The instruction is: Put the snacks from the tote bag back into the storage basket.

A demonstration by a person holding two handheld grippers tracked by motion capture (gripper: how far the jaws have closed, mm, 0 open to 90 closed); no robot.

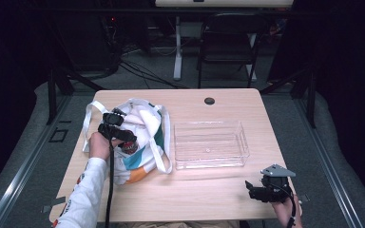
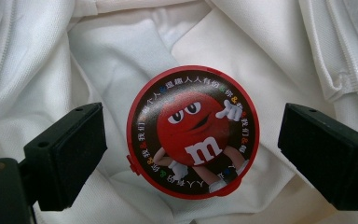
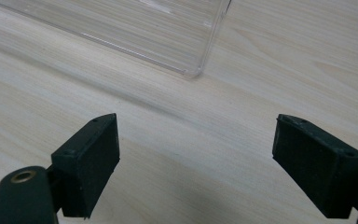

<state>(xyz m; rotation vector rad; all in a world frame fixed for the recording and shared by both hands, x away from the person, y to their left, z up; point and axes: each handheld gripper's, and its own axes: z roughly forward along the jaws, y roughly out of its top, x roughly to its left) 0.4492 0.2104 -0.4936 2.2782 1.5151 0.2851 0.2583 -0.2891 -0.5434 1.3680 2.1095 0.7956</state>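
A white tote bag (image 1: 140,137) with teal and orange patches lies on the left half of the table. Inside it, on the white cloth (image 2: 121,51), rests a round red candy tin (image 2: 192,132) with a red cartoon figure on its lid; the same tin (image 1: 129,146) peeks out under my left hand. My left gripper (image 2: 191,154) hovers over the tin, open, one jaw on each side and clear of it. My right gripper (image 1: 251,190) sits near the table's front right corner, open over bare wood (image 3: 191,154).
A clear plastic bin (image 1: 209,144) stands empty in the middle of the table, its corner (image 3: 193,70) just ahead of my right gripper. A dark round cap (image 1: 209,100) sits near the far edge. A folding chair (image 1: 228,42) stands beyond the table.
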